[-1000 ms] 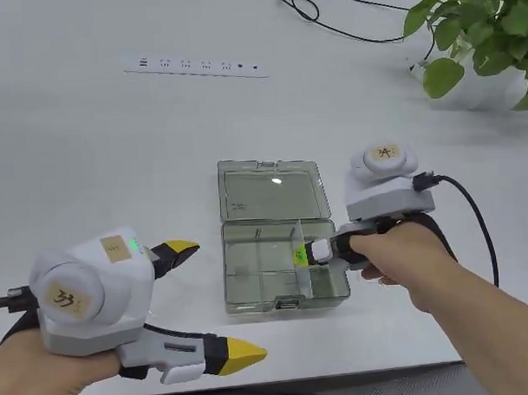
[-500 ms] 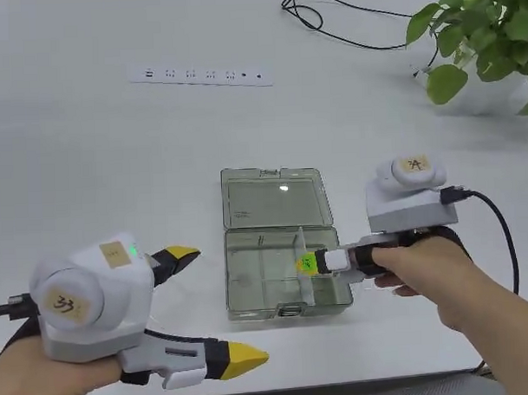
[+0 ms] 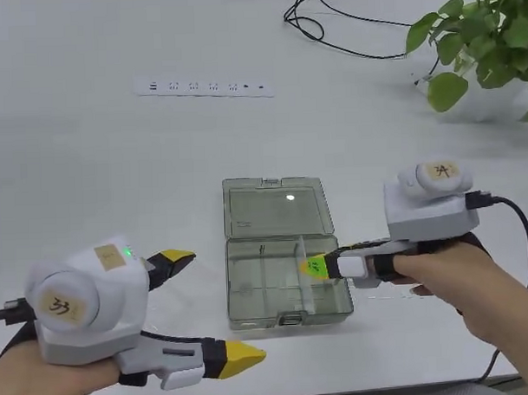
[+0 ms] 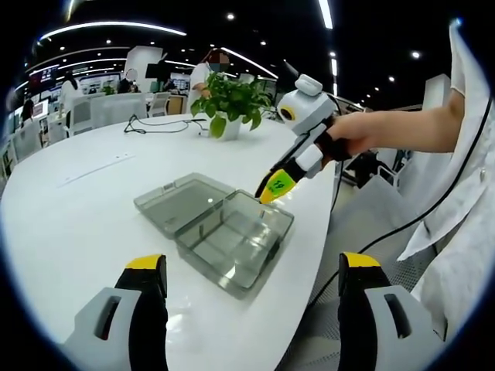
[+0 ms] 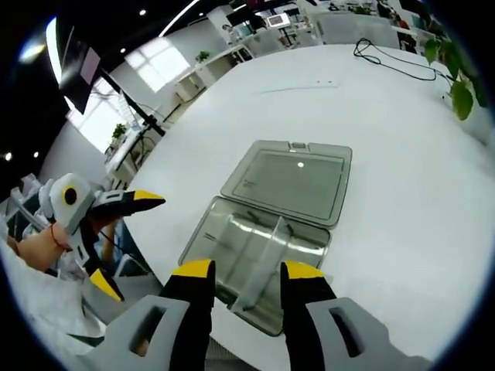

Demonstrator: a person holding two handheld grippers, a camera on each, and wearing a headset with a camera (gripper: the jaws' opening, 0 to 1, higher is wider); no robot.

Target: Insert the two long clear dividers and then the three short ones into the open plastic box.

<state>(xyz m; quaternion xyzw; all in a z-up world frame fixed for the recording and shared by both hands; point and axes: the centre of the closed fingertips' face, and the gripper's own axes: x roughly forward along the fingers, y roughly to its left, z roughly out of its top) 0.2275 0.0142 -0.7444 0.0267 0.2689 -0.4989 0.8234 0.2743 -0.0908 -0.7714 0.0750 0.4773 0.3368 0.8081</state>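
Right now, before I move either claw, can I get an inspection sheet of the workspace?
Surface: white tabletop.
Job's things: smoky clear plastic box, lid laid flat open; one clear plastic divider upright in its base.
Clutter: white power strip.
Grippers: left claw open, left of the box; right claw at the divider, jaws apart.
Cables: black cable looped at the far side; black lead from right claw.
Surroundings: green leafy plant.

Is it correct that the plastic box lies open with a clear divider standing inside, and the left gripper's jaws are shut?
Not quite: the left gripper has its jaws wide apart, not shut, as the left gripper view shows. The plastic box does lie open with a clear divider standing inside.
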